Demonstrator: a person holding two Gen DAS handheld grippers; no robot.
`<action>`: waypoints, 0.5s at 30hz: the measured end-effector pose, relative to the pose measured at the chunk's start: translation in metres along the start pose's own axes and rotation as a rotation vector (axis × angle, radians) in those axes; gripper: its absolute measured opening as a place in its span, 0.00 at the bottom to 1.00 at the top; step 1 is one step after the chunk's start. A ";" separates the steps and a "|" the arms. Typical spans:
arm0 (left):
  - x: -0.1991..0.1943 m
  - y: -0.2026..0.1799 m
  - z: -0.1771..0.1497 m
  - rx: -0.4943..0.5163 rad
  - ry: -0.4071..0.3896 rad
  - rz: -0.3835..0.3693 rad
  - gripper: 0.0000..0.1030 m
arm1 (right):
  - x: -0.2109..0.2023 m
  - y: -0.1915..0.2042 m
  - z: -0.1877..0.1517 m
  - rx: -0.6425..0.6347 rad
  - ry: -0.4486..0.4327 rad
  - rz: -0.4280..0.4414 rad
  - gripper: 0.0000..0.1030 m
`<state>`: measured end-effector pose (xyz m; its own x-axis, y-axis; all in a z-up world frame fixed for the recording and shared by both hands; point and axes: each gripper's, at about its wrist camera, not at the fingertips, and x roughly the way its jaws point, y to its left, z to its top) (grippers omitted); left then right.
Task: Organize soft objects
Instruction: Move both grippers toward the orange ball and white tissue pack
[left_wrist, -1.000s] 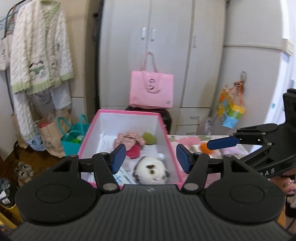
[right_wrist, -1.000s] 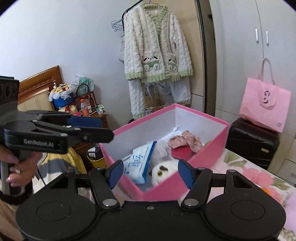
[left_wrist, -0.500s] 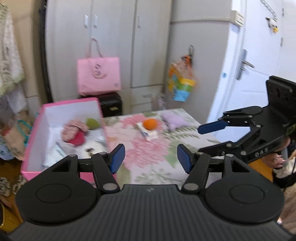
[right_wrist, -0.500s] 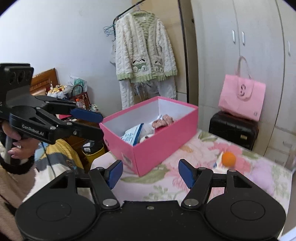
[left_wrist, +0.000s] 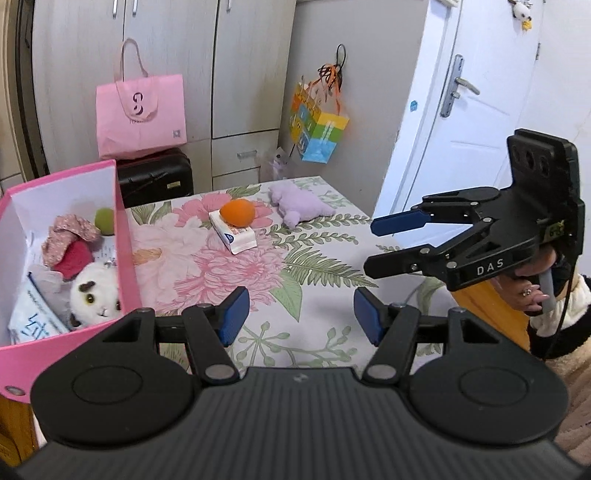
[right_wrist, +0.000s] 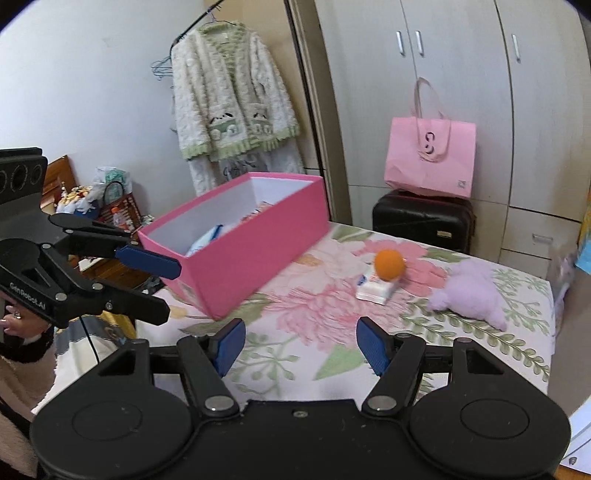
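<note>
A pink box (left_wrist: 125, 236) stands at the table's left, holding a white plush cat (left_wrist: 96, 295), a floral cloth, a green ball and a tissue pack. It also shows in the right wrist view (right_wrist: 240, 258). An orange ball (left_wrist: 237, 212) rests on a white tissue pack (left_wrist: 232, 230) mid-table; a lilac plush (left_wrist: 299, 207) lies beside it. They show too in the right wrist view: ball (right_wrist: 388, 264), plush (right_wrist: 471, 291). My left gripper (left_wrist: 299, 319) is open and empty above the near table. My right gripper (right_wrist: 301, 345) is open and empty, also seen from the side (left_wrist: 373, 243).
The flowered tablecloth (left_wrist: 258, 273) covers the table. A pink bag (left_wrist: 140, 110) on a black suitcase (left_wrist: 155, 179) stands behind, before grey wardrobes. A white door (left_wrist: 472, 110) is at the right. A knitted cardigan (right_wrist: 229, 107) hangs at the left wall.
Both grippers have pulled back from over the pink box and swung right, toward the table's middle. The orange ball and lilac plush have come into view. Both stay open and empty.
</note>
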<state>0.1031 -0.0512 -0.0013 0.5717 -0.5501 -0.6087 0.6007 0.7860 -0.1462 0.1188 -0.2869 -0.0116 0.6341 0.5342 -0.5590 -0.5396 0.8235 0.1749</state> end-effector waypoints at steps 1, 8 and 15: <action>0.007 0.000 0.000 0.006 0.002 0.006 0.60 | 0.003 -0.004 -0.001 0.002 -0.003 -0.011 0.70; 0.044 0.002 0.003 0.012 -0.047 -0.014 0.60 | 0.016 -0.018 -0.005 -0.107 -0.107 -0.050 0.70; 0.095 0.012 0.012 0.063 -0.076 0.066 0.60 | 0.043 -0.048 0.012 -0.109 -0.099 -0.045 0.70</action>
<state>0.1711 -0.0978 -0.0515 0.6505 -0.5194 -0.5541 0.5930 0.8032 -0.0566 0.1790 -0.3014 -0.0345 0.7074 0.5181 -0.4808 -0.5630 0.8243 0.0599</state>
